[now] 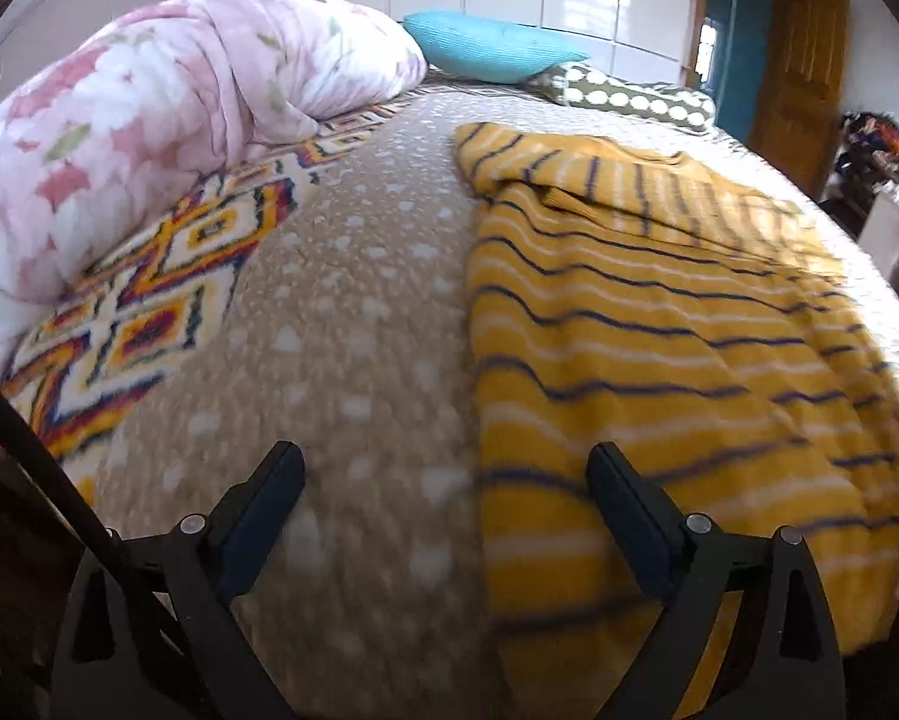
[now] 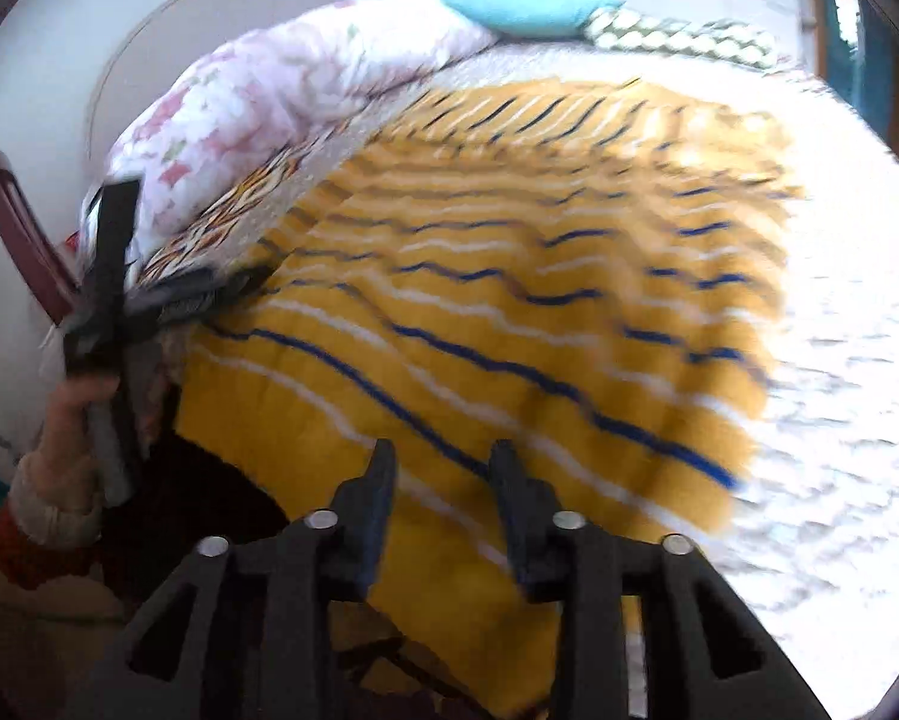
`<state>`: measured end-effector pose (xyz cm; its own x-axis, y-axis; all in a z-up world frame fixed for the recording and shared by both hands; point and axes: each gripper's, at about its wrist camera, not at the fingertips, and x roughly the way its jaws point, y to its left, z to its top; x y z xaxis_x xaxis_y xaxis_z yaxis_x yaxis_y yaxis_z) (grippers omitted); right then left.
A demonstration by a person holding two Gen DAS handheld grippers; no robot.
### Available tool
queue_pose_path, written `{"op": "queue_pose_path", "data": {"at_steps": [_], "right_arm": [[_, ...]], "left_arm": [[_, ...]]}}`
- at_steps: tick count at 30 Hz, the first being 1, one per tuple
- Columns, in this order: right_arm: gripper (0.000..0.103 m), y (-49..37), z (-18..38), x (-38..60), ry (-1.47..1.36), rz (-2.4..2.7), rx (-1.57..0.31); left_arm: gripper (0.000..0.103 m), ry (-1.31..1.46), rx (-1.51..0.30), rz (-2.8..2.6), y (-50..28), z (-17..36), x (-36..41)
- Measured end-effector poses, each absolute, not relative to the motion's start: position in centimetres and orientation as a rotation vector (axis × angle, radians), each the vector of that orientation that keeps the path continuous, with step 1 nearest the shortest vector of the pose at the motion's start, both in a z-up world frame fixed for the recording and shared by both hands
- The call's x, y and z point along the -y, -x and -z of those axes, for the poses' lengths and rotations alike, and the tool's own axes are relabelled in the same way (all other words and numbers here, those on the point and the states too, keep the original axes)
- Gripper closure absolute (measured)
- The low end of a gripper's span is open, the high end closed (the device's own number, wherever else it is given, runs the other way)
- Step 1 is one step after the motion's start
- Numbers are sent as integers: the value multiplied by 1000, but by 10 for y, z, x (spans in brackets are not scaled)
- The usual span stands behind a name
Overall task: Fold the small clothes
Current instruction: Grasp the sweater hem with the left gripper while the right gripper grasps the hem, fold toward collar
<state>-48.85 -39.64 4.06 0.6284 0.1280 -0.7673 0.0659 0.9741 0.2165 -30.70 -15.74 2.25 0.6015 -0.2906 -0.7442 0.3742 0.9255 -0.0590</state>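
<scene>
A yellow sweater with blue and white stripes [image 1: 659,330] lies spread on the bed, one sleeve folded over its top. It also shows in the right wrist view [image 2: 509,300]. My left gripper [image 1: 446,462] is open and empty, low over the sweater's left edge near its hem. My right gripper [image 2: 443,456] is partly open and empty above the sweater's near hem. The left gripper also shows in the right wrist view [image 2: 113,276], held in a hand at the sweater's left side.
A tan dotted blanket [image 1: 341,312] covers the bed. A pink floral duvet [image 1: 137,120] is bunched at the left. A blue pillow [image 1: 485,45] and a green dotted pillow [image 1: 629,96] lie at the head. A wooden door [image 1: 803,72] stands at the right.
</scene>
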Motion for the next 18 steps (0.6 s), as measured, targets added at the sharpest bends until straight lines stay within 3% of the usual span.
{"op": "queue_pose_path", "data": {"at_steps": [11, 14, 18], "right_arm": [[48, 524, -10, 477, -573, 70, -807], [46, 525, -6, 481, -666, -2, -765], [46, 524, 13, 475, -843, -186, -753]], "left_arm": [[10, 260, -1023, 650, 317, -23, 130], [21, 315, -1060, 720, 327, -21, 132], [22, 311, -1072, 734, 336, -16, 138]]}}
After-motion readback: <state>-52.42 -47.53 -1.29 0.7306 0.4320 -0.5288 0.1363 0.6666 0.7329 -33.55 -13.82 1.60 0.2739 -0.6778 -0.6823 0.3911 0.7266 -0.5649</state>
